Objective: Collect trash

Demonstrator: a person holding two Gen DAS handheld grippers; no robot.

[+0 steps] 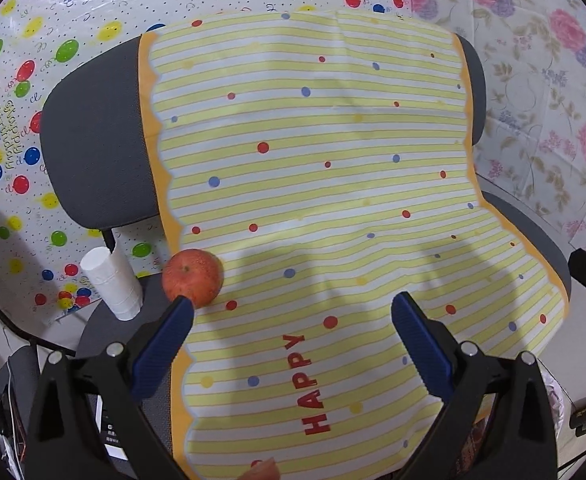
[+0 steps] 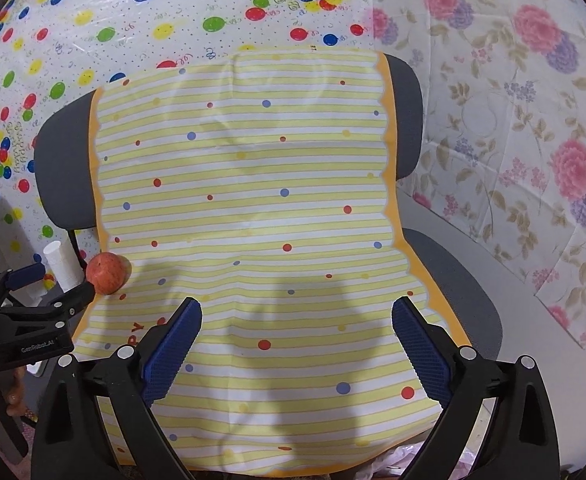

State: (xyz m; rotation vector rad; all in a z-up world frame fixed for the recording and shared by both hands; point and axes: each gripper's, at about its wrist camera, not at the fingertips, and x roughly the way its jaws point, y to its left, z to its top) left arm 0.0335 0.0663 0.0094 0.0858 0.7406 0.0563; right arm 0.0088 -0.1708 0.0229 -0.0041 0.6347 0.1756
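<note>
Left claw (image 1: 293, 308) held spread, apple (image 1: 192, 277) seen just beyond its left fingertip, right claw (image 2: 297, 312) spread, nothing gripped.

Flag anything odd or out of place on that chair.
An apple sits on the seat at the left edge of the striped party cloth draped over the office chair, with a white paper roll beside it. Neither belongs on a chair. Nothing looks spilled or damaged.

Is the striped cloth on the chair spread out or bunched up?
Spread out: the cloth lies open down the chair, backrest to seat, mildly rippled, with an apple at its edge.
</note>
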